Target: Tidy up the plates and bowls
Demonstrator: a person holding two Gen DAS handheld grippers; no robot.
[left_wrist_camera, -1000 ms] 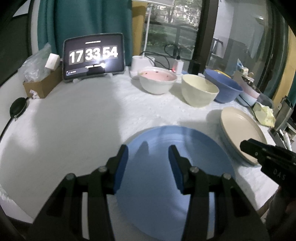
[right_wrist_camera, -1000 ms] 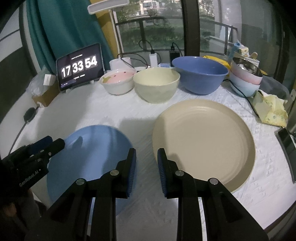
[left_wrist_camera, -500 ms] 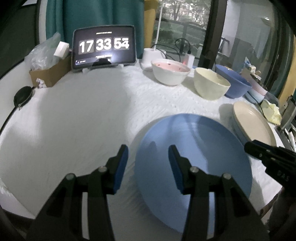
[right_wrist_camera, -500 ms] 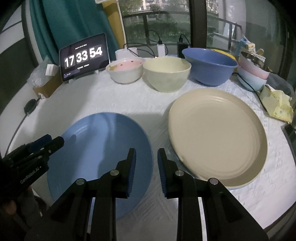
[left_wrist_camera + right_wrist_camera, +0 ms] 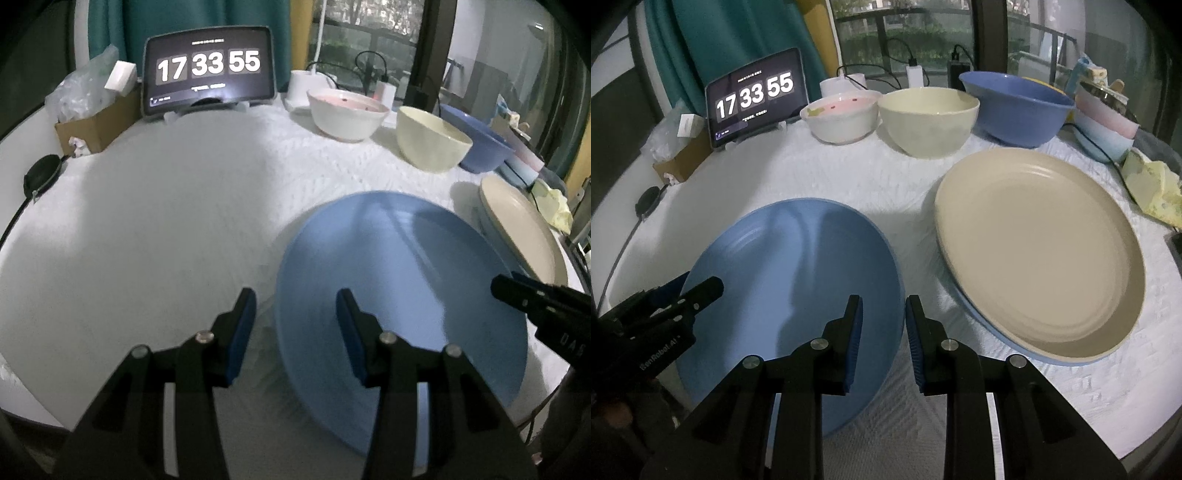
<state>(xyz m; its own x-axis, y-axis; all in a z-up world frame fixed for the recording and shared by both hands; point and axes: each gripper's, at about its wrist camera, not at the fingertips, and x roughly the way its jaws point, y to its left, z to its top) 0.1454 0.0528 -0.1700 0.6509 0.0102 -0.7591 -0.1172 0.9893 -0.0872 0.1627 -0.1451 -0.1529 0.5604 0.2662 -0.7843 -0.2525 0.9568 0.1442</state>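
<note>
Above the white-clothed surface (image 5: 184, 206), my left fingers (image 5: 293, 325) and right fingers (image 5: 882, 325) hover parted and empty over the blue plate (image 5: 798, 295).

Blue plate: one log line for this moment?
blue plate: on table, ungripped | left hand-held gripper: open, straddling rim | right hand-held gripper: open

My feeds are dim, lit mostly by grey daylight from the window (image 5: 923, 33) behind the desk (image 5: 166, 206). The blue plate (image 5: 399, 288) smears with motion blur under soft shadows, and fisheye bending darkens every corner.
</note>
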